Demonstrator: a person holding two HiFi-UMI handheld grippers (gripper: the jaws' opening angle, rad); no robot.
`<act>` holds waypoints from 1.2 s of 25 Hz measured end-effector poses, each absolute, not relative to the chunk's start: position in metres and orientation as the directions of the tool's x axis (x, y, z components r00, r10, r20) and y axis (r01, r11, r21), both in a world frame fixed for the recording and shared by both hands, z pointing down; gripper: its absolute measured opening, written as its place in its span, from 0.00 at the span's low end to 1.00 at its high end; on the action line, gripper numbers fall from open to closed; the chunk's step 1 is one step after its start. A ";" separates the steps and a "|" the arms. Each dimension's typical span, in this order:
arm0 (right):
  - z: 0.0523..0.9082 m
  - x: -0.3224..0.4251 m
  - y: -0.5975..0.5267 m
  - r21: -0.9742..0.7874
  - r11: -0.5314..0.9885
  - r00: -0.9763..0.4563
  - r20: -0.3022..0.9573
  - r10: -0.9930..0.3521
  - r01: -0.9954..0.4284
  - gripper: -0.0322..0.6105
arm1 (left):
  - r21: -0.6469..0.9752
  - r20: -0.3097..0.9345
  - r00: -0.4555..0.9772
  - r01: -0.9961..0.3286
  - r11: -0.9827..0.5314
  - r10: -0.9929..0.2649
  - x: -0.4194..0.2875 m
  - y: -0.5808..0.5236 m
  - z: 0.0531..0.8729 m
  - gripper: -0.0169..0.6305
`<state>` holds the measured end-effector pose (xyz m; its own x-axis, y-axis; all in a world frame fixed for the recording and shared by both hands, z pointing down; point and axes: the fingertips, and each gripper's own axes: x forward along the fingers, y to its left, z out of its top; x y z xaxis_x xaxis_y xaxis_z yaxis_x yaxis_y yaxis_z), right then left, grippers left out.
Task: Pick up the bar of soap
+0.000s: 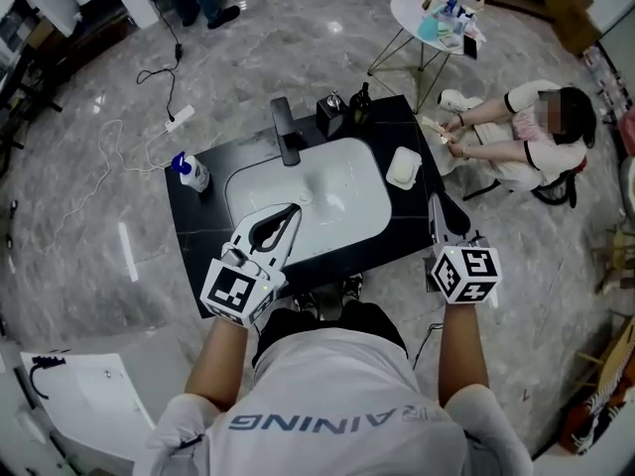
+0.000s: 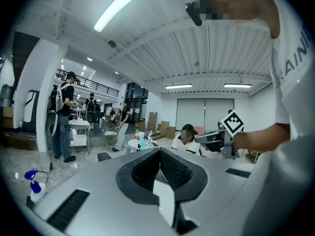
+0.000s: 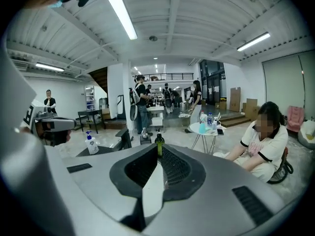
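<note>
The white bar of soap (image 1: 403, 166) lies in a white dish on the right side of the black counter (image 1: 198, 226), beside the white sink (image 1: 347, 211). My right gripper (image 1: 434, 202) hovers near the counter's right front corner, a short way in front of the soap, its jaws shut with nothing in them (image 3: 159, 150). Over the sink's front left rim my left gripper (image 1: 291, 212) is shut and empty (image 2: 159, 151). Both gripper views look level across the room, and the soap is in neither.
A black faucet (image 1: 286, 132), a black holder (image 1: 330, 115) and a dark bottle (image 1: 360, 102) stand behind the sink. A blue-topped spray bottle (image 1: 190, 172) is at the counter's left. A seated person (image 1: 526, 137) and a small round table (image 1: 437, 18) are to the right.
</note>
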<state>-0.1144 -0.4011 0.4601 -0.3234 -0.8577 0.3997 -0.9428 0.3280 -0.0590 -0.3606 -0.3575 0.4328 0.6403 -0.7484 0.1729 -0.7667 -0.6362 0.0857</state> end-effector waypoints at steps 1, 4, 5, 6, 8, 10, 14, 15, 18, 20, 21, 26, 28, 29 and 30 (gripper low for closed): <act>0.469 -0.112 -0.410 -0.057 0.329 -0.322 0.421 -0.848 -0.943 0.07 | 0.089 0.181 0.637 -0.769 -0.633 -0.749 -0.359 -0.360 0.435 0.04; 0.502 -0.106 -0.435 -0.063 0.337 -0.323 0.497 -0.806 -0.939 0.15 | 0.098 0.212 0.629 -0.775 -0.624 -0.748 -0.354 -0.366 0.443 0.04; 0.514 -0.105 -0.443 -0.069 0.339 -0.323 0.523 -0.788 -0.938 0.20 | 0.101 0.222 0.627 -0.776 -0.622 -0.747 -0.352 -0.368 0.447 0.04; 0.527 -0.104 -0.451 -0.074 0.338 -0.321 0.548 -0.773 -0.938 0.22 | 0.105 0.232 0.626 -0.777 -0.621 -0.745 -0.349 -0.370 0.452 0.04; 0.553 -0.103 -0.467 -0.082 0.327 -0.309 0.595 -0.742 -0.942 0.28 | 0.112 0.250 0.625 -0.778 -0.619 -0.740 -0.346 -0.375 0.461 0.04; 0.579 -0.102 -0.482 -0.095 0.307 -0.295 0.641 -0.708 -0.947 0.36 | 0.121 0.269 0.621 -0.780 -0.614 -0.736 -0.346 -0.381 0.471 0.04; 0.631 -0.097 -0.507 -0.121 0.241 -0.251 0.729 -0.636 -0.963 0.39 | 0.143 0.309 0.612 -0.786 -0.601 -0.728 -0.346 -0.392 0.490 0.04; 0.643 -0.096 -0.512 -0.121 0.227 -0.239 0.748 -0.619 -0.966 0.40 | 0.145 0.315 0.612 -0.787 -0.600 -0.726 -0.346 -0.395 0.493 0.04; 0.674 -0.093 -0.526 -0.118 0.203 -0.215 0.793 -0.569 -0.972 0.44 | 0.134 0.325 0.607 -0.788 -0.601 -0.725 -0.347 -0.406 0.498 0.04; 0.691 -0.092 -0.533 -0.108 0.192 -0.196 0.821 -0.537 -0.975 0.46 | 0.143 0.320 0.610 -0.788 -0.599 -0.725 -0.347 -0.412 0.502 0.04; 0.699 -0.092 -0.535 -0.106 0.187 -0.190 0.833 -0.519 -0.977 0.47 | 0.157 0.319 0.613 -0.786 -0.597 -0.723 -0.346 -0.414 0.505 0.04; 0.717 -0.086 -0.542 -0.058 0.149 -0.122 0.873 -0.472 -0.987 0.47 | 0.207 0.330 0.639 -0.767 -0.608 -0.695 -0.339 -0.423 0.520 0.04; 0.722 -0.088 -0.545 -0.053 0.143 -0.114 0.880 -0.461 -0.988 0.48 | 0.220 0.327 0.647 -0.761 -0.610 -0.689 -0.339 -0.427 0.524 0.04; 0.724 -0.088 -0.546 -0.050 0.148 -0.113 0.884 -0.454 -0.988 0.48 | 0.225 0.326 0.649 -0.759 -0.610 -0.687 -0.339 -0.428 0.526 0.04; 0.725 -0.089 -0.547 -0.047 0.160 -0.114 0.889 -0.444 -0.986 0.48 | 0.230 0.326 0.650 -0.758 -0.610 -0.686 -0.339 -0.429 0.528 0.04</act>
<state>-0.0892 -0.5468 0.7253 -0.1141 -0.4437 0.8889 -0.9861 0.1596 -0.0470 -0.3393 -0.4293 0.5276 0.6505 -0.6859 0.3262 -0.7584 -0.6098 0.2301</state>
